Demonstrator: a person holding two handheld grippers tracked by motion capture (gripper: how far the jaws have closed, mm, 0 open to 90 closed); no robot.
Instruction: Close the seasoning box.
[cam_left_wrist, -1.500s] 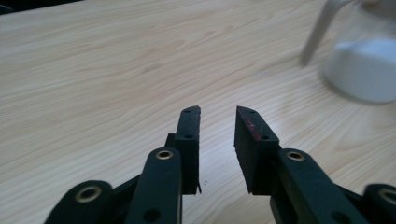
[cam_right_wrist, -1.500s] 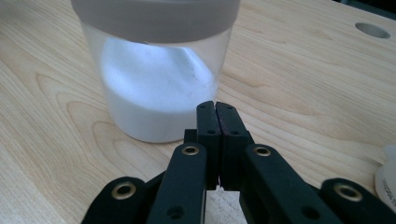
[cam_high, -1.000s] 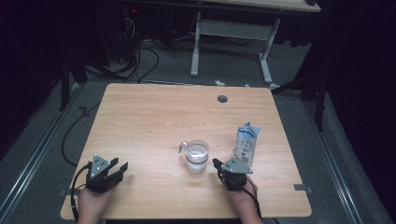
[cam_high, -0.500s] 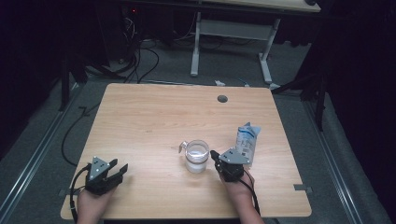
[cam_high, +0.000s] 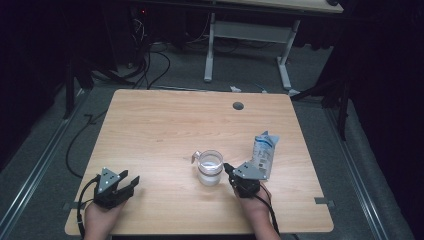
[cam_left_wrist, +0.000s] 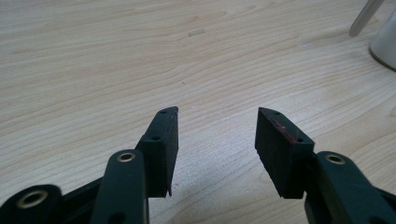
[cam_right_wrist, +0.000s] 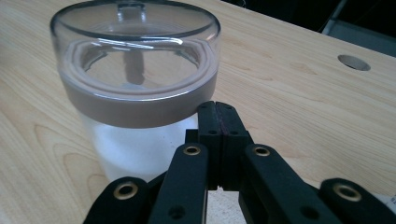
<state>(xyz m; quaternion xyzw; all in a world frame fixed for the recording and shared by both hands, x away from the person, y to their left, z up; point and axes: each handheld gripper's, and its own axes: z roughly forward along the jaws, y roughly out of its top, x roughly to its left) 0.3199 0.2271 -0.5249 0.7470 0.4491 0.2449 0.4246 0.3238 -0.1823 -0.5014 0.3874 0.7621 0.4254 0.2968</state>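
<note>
- Jar (cam_high: 209, 167) sits near the middle of the table (cam_high: 165, 125), toward the near edge, clear-walled with a clear lid (cam_right_wrist: 135, 28) on top.
- White powdery contents fill the lower part of the jar; in the right gripper view the fill (cam_right_wrist: 135, 149) shows below a brownish band under the lid.
- A small spoon-like handle (cam_high: 195, 156) sticks out at the jar's far-left side; whether it belongs to the jar I cannot tell.
- Pouch (cam_high: 263, 154), pale blue and white, stands upright just right of the jar, its top crimped; what it holds is not visible.
- Right gripper (cam_high: 226, 167) sits just right of the jar, its tips right by the jar's wall; the 2 jaws are pressed flat together with nothing between them.
- Left gripper (cam_high: 131, 183) rests at the near-left corner, well apart from the jar; its jaws have just been opening and stand parted about halfway, only bare wood between them.
- A round hole (cam_high: 238, 106) shows in the far side of the table.
</note>
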